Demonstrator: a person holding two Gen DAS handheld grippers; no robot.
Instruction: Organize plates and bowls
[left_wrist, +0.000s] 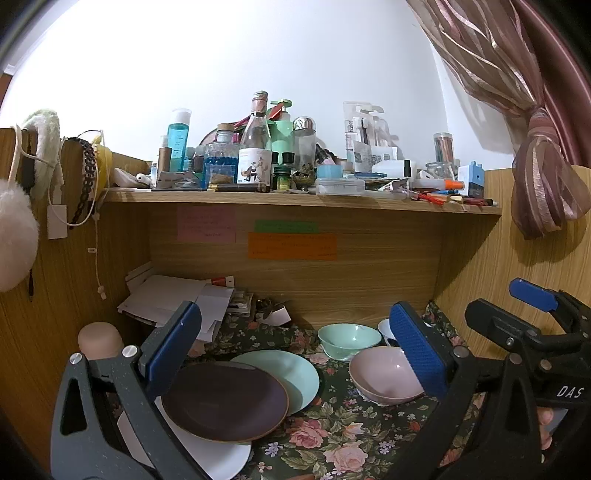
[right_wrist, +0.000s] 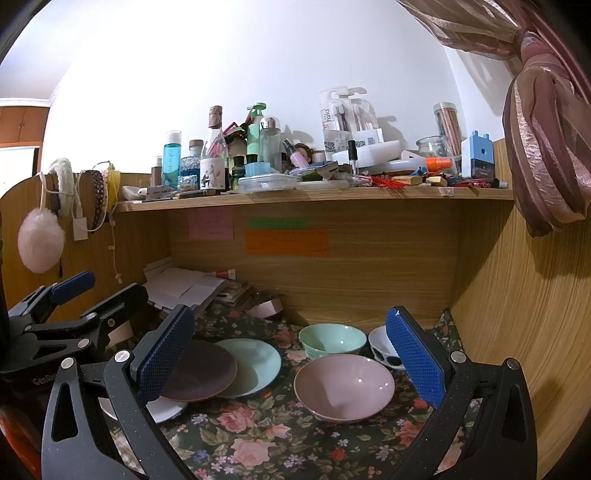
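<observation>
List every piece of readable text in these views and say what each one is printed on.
"DAS": white letters on the right gripper body, seen from the left wrist.
"Gen Ro...": partly cut off, on the left gripper body, seen from the right wrist.
"harks": partly hidden, on the toothbrush pack on the shelf.
Pink note, green note, orange note: writing too blurred.
Bottle labels: too small.

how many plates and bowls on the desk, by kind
plates: 3 – brown, green, white
bowls: 3 – pink, green, white patterned
total: 6
</observation>
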